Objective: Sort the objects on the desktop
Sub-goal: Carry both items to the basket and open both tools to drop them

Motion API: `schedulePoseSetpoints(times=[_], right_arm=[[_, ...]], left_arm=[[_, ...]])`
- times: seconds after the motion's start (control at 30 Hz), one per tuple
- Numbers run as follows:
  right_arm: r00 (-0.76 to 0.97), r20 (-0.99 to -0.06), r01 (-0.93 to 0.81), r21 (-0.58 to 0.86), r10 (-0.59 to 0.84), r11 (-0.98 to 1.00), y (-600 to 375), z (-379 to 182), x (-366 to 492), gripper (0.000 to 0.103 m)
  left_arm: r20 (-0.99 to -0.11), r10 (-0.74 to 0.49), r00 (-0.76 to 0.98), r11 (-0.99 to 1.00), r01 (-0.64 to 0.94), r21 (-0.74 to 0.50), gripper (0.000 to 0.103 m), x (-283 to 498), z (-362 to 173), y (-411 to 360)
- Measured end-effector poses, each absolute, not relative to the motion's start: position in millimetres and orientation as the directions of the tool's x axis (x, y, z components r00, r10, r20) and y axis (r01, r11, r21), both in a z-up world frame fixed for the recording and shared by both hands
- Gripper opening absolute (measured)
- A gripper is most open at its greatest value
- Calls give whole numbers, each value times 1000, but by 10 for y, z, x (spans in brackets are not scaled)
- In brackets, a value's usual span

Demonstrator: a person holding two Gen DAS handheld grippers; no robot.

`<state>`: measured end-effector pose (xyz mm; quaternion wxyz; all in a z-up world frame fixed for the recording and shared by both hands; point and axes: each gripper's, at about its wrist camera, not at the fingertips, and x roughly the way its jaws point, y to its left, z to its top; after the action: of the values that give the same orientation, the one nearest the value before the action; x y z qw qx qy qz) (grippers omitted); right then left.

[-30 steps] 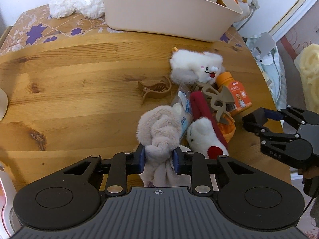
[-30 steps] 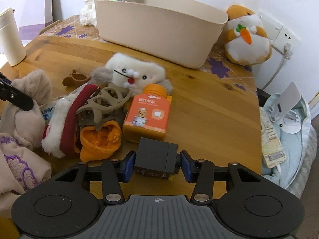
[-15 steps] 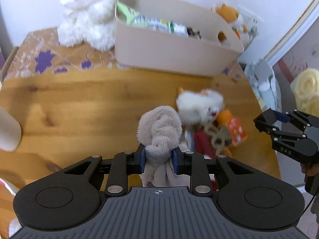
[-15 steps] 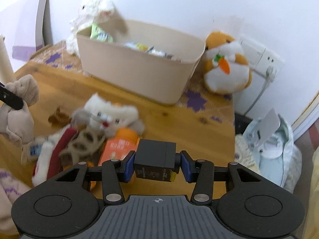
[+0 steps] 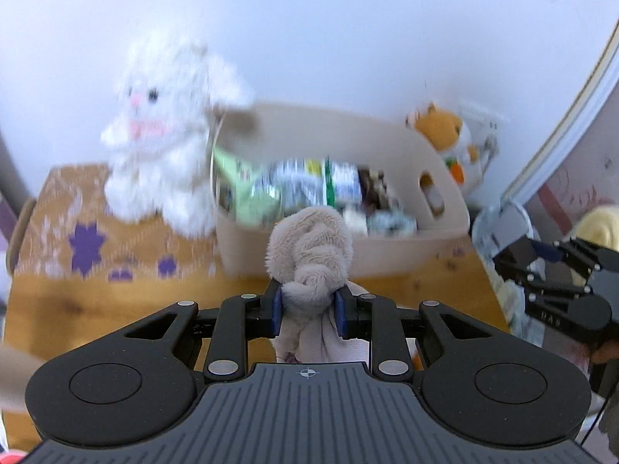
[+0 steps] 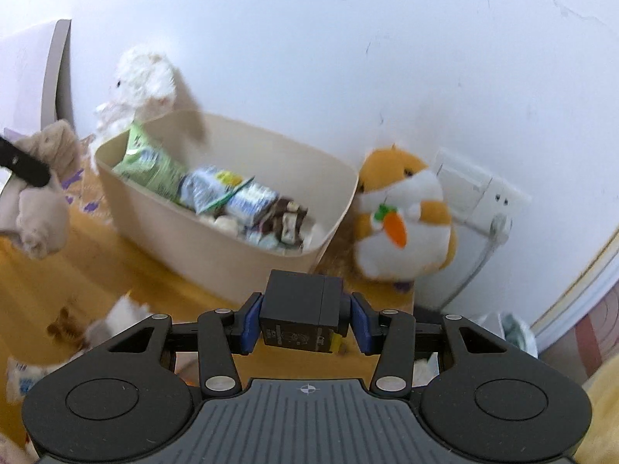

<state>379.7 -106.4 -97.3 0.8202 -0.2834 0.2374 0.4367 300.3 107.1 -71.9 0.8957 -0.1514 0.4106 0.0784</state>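
My left gripper (image 5: pixel 307 309) is shut on a beige plush toy (image 5: pixel 309 255) and holds it in the air in front of the cream bin (image 5: pixel 387 247). The toy also shows at the left of the right wrist view (image 6: pixel 42 201). My right gripper (image 6: pixel 303 321) is shut on a black box (image 6: pixel 301 311), held above the wooden table (image 6: pixel 77 270) just before the bin (image 6: pixel 216 247). The right gripper shows in the left wrist view (image 5: pixel 549 282) at the far right. The bin holds several snack packets (image 6: pixel 216 197).
A white plush rabbit (image 5: pixel 166 131) sits left of the bin. An orange plush hamster (image 6: pixel 402 216) sits right of it by a wall socket (image 6: pixel 479 193). A small white plush (image 6: pixel 123 313) and a brown hair clip (image 6: pixel 62 323) lie on the table at lower left.
Both grippers have risen and tilted up toward the bin, carrying the beige plush and the black box. The pile on the table has dropped almost out of view.
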Motion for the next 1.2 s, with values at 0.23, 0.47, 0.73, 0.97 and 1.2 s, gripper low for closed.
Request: schedulePoseSetpoints(times=[0.23,0.47,0.73,0.97,1.2], right_arm=[[510,-601,-855,-272,616,442,-754,-850,3912,44],[515,-579,-852,-264,632,452,-335,-856,4017,44],[499,-626,-856,-249,599,453,-11,-1079,4184,44],[477,-669,-867,-252,570,429,139,-1275,4204,50],[494,-627,-865,-287,602,411,112,-1199,4081,78]], left_arm=[[-722,39,691,942,-267,-204,26,3419,-566,1043],[-741,7,671,923,-289,-253,26,3829,-716,973],[-752,12,659,871,-376,-316,26,4126,-960,1074],[-758,30,651,852,-413,-320,26,4205,-1100,1155],[-735,52,677,845,-422,-329,68,4163,-1090,1165]])
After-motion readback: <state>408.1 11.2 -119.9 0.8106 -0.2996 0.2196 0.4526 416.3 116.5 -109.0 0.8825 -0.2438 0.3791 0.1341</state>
